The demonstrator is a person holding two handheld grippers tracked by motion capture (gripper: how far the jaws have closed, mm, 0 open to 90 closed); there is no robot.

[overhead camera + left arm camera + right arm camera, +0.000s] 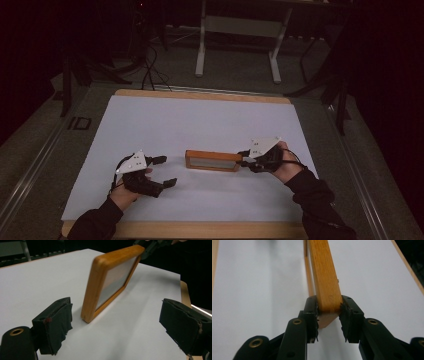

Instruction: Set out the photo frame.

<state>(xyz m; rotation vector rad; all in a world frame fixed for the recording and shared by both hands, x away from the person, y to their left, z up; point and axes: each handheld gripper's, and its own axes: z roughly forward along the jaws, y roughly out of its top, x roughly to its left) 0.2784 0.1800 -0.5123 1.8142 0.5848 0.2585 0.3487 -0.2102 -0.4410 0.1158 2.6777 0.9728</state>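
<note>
Wooden frame: a picture frame (212, 160) stands on its long edge near the middle of the white table (200, 125), tilted slightly.
Right gripper: the right gripper (246, 159) sits at the frame's 3 o'clock end, both pads pinching that end's wooden edge (325, 285).
Left gripper: the left gripper (165, 171) rests at the frame's 9 o'clock side, clear of it, jaws spread wide with nothing between them.
Table edge: a wooden rim (200, 94) shows at 12 o'clock.

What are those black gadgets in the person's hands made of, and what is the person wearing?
Each tool, left and right, is black with two jaws tipped in frayed dark pads, brass-ringed holes, and a pale three-cornered plate on top. The sleeves are dark.
</note>
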